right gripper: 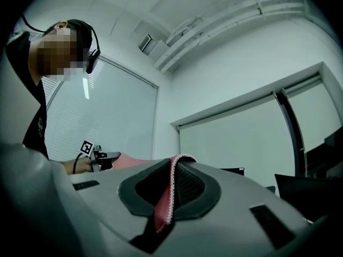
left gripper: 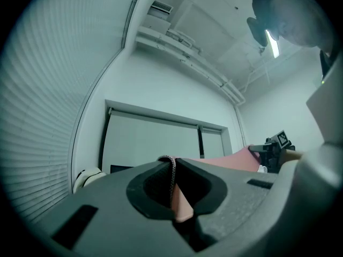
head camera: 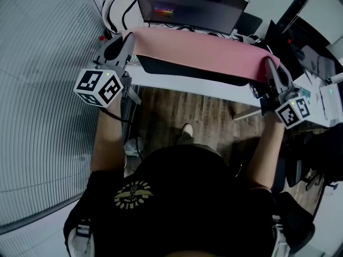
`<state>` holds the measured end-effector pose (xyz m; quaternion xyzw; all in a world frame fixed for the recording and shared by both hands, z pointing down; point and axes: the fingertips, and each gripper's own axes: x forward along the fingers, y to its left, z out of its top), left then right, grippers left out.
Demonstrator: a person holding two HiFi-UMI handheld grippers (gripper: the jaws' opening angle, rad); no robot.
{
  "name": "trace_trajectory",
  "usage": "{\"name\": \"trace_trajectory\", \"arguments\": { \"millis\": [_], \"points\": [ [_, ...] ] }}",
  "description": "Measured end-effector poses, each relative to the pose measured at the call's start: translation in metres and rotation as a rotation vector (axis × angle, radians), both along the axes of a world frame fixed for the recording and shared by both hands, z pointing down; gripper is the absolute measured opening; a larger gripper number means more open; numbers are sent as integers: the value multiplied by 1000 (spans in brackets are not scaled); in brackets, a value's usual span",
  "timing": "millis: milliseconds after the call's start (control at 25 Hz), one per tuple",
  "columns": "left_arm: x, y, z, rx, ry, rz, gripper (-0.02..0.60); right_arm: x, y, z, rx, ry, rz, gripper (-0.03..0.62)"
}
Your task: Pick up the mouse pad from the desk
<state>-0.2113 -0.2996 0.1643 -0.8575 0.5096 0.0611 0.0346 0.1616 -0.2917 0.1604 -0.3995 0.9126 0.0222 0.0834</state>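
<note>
A long pink mouse pad hangs stretched between my two grippers, raised off the white desk in front of the monitor. My left gripper is shut on the pad's left end. My right gripper is shut on its right end. In the left gripper view the jaws pinch the stitched edge, and the pink pad runs off to the right. Between the closed right gripper's pads in its own view sits a fold of the pad.
A dark monitor stands at the back of the desk, with a white and black object to its left. Boxes and clutter fill the right side. A ribbed blind covers the left. Wooden floor shows below the desk edge.
</note>
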Motion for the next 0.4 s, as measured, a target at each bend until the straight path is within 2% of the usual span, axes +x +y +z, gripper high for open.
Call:
{"name": "trace_trajectory", "arguments": {
  "millis": [400],
  "points": [
    [-3,3,11,-10,0,14,23,-6,4,9,-1,23,-5,25]
  ]
}}
